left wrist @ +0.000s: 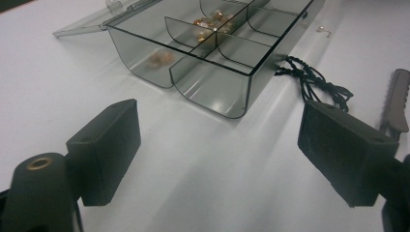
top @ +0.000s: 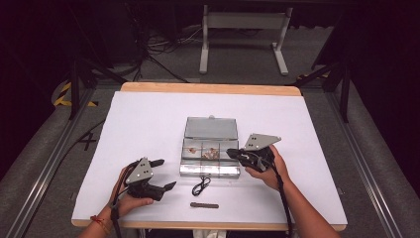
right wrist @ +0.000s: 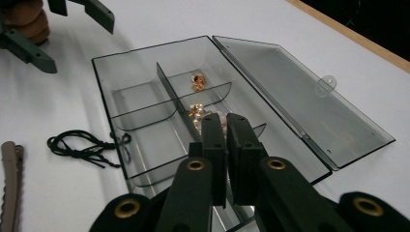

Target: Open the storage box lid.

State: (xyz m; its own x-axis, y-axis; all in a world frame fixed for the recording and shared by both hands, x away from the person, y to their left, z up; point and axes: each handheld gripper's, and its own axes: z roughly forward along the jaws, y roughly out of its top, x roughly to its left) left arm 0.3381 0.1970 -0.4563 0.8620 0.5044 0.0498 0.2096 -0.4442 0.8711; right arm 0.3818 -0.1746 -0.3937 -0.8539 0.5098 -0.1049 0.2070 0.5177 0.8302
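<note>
A clear plastic compartment box [top: 210,170] lies mid-table with its lid [top: 211,128] folded back flat. Small gold trinkets [top: 210,153] sit in its far compartments, the same gold trinkets [right wrist: 197,82] that lie ahead of my right jaws. My right gripper [top: 231,152] is at the box's right end; in the right gripper view this gripper [right wrist: 226,121] hovers over the compartments, shut, with nothing visible between its jaws. My left gripper [top: 166,173] rests left of the box, open. From the left gripper [left wrist: 217,116], jaws wide apart over bare table, the box [left wrist: 208,87] is just ahead.
A black cord [top: 200,187] lies tangled in front of the box, and a brown toothed hair clip [top: 204,205] lies nearer the table's front edge. A tiny gold piece [left wrist: 325,31] rests on the white table cover [top: 148,124] beside the box.
</note>
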